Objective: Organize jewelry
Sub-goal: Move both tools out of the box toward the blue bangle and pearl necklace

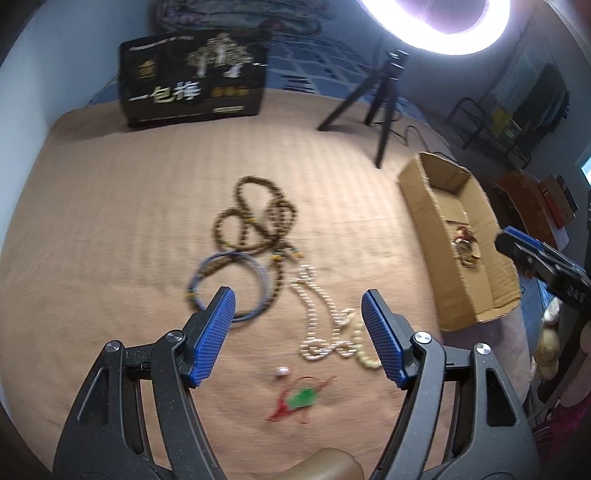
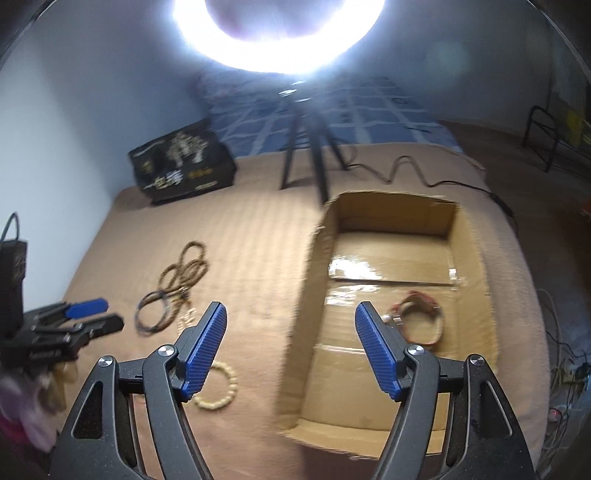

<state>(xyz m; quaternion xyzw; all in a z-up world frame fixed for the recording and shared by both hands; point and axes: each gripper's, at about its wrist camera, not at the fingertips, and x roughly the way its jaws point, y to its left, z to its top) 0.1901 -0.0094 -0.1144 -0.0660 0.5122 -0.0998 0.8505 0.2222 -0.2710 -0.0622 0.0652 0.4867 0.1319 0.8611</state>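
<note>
On the tan bedspread lie a brown bead necklace (image 1: 255, 218), a blue ring (image 1: 229, 284), a white pearl necklace (image 1: 314, 314), a cream bead bracelet (image 1: 360, 347), one loose pearl (image 1: 282, 371) and a green pendant on red cord (image 1: 303, 398). My left gripper (image 1: 297, 295) hangs open above them, holding nothing. My right gripper (image 2: 291, 310) is open and empty over the left wall of the cardboard box (image 2: 310, 280). A red bracelet (image 2: 421, 317) lies inside the box. The cream bracelet (image 2: 218, 391) sits just left of the box.
A black printed carton (image 1: 192, 77) stands at the back of the bed. A black tripod (image 1: 384, 92) carries a bright ring light (image 1: 436, 22), and its cable (image 2: 406, 166) runs behind the box. The box sits near the bed's right edge.
</note>
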